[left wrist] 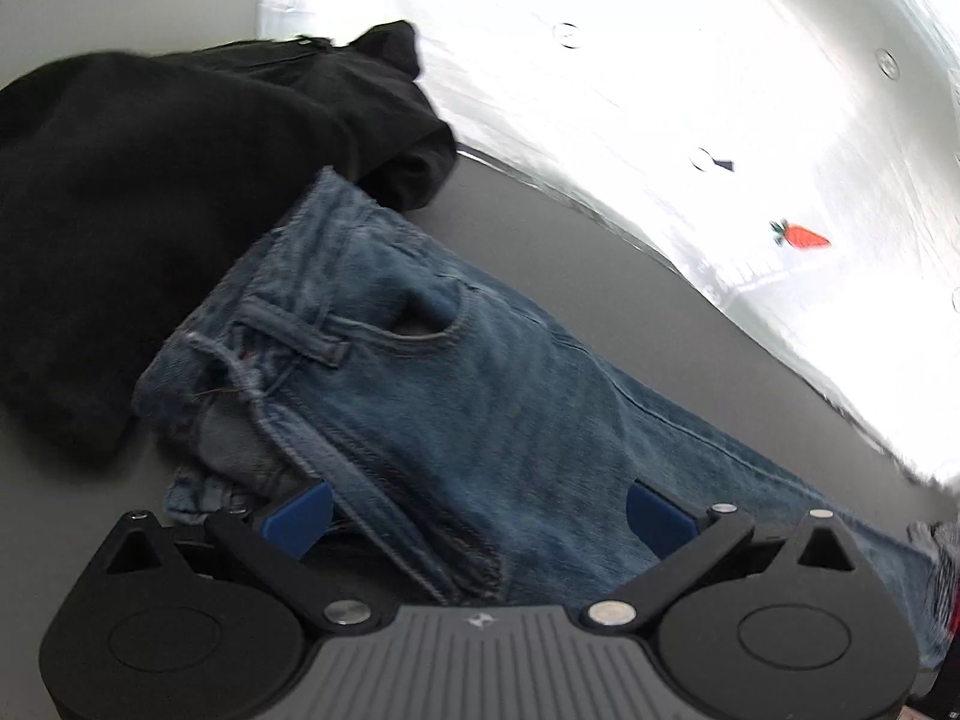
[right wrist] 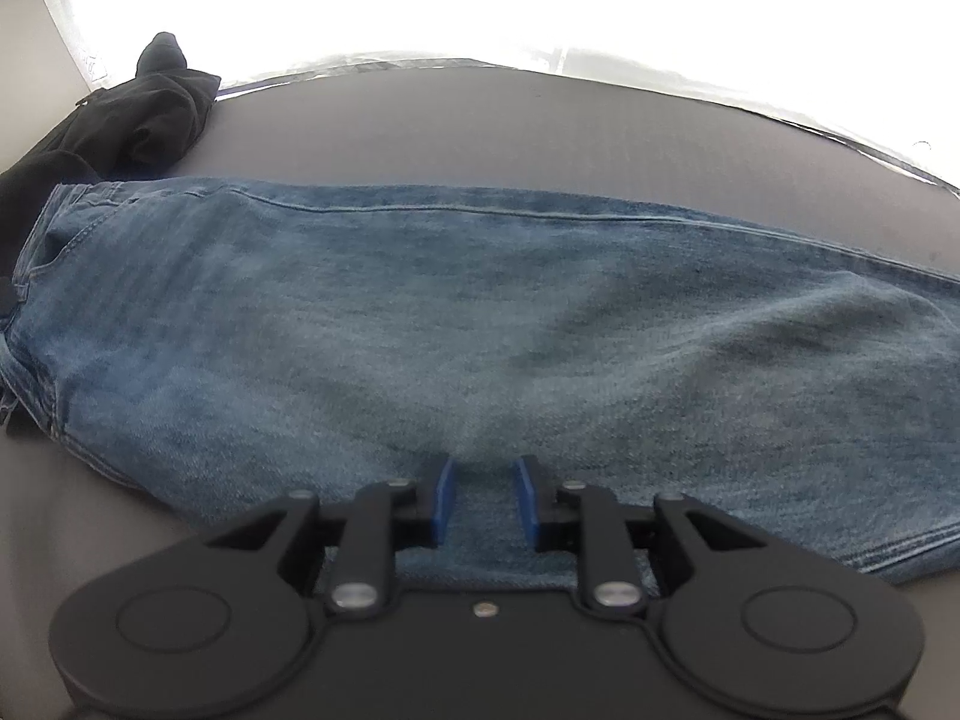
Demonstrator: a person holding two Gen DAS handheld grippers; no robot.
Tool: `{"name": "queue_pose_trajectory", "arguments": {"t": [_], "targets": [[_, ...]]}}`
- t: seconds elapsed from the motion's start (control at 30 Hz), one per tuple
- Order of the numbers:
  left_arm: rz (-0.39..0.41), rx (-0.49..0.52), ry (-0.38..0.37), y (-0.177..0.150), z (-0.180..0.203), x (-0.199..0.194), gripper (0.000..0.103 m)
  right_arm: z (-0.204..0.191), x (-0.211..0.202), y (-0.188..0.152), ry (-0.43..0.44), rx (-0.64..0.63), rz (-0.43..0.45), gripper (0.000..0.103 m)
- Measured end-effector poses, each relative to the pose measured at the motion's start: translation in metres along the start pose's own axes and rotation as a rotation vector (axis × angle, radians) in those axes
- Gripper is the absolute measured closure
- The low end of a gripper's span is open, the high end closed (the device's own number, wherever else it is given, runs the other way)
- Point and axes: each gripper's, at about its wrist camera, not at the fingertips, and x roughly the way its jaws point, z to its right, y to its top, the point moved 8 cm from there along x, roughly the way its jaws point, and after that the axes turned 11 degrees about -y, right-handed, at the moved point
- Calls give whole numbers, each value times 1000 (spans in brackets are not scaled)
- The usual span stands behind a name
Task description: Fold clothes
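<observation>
A pair of blue jeans [left wrist: 456,396] lies flat on a dark grey table [left wrist: 558,240], waistband and pocket to the left, legs running right. My left gripper [left wrist: 480,516] is open wide, its blue pads on either side of the denim near the fly and waistband. In the right wrist view the jeans [right wrist: 480,312] stretch across the table [right wrist: 480,132]. My right gripper [right wrist: 483,495] has its blue pads a narrow gap apart over the near edge of the denim; I cannot tell whether fabric is pinched between them.
A pile of black clothes [left wrist: 150,210] lies left of the waistband and touches it; it also shows in the right wrist view [right wrist: 138,114]. Behind the table hangs a bright white sheet [left wrist: 690,90] with a small carrot print [left wrist: 801,235].
</observation>
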Motion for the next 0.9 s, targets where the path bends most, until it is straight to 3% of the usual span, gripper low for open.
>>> {"name": "queue_pose_trajectory", "arguments": {"t": [0.17, 0.27, 0.57, 0.83, 0.9], "targets": [[-25, -273, 51, -7, -60, 4, 0, -2, 0, 0, -22, -28, 20, 77], [-4, -343, 30, -9, -74, 5, 0, -3, -1, -1, -33, -39, 29, 76], [49, -393, 15, 16, -73, 23, 0, -2, 0, -1, -38, -26, 36, 73], [11, -310, 245, 20, -49, 45, 1, -2, 0, -2, -47, -25, 71, 70], [6, -286, 273, 21, -43, 48, 1, -1, 0, -3, -41, -25, 87, 70]]}}
